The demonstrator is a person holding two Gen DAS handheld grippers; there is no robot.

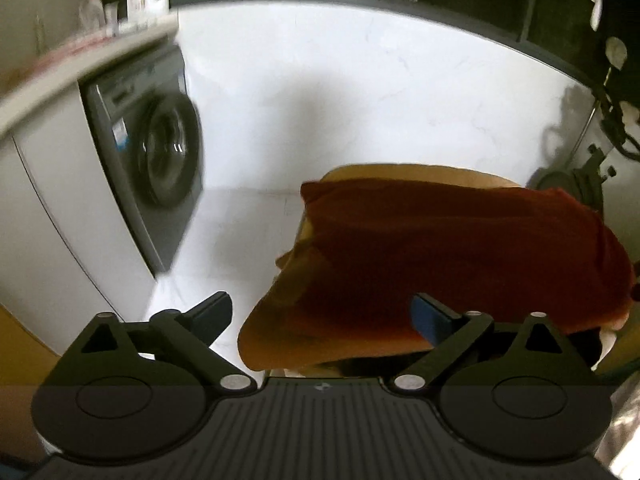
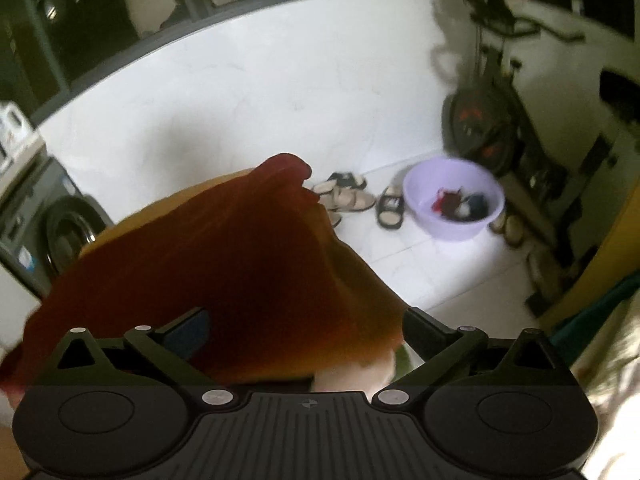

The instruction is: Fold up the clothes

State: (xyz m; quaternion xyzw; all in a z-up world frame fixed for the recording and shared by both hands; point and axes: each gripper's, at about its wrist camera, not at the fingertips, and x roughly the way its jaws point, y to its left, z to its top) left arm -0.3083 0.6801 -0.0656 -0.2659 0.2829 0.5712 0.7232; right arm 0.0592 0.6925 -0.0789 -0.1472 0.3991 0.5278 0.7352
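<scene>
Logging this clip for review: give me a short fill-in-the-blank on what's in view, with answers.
1. The cloth in front of both grippers is dark ____.
2. The basin on the floor is pale ____.
3. The left gripper has its jaws ____.
4. The machine under the counter is a ____ machine.

Missing words: red; purple; open; washing

Left claw (image 1: 322, 314) and right claw (image 2: 306, 330) were matte black throughout. Each had a ribbed central plate bearing a small crosshair mark, two round side housings with oval insets, triangular cut-out brackets, and linkage arms pinned by silver screws. Inner finger pads (image 1: 426, 318) appeared blue.
</scene>
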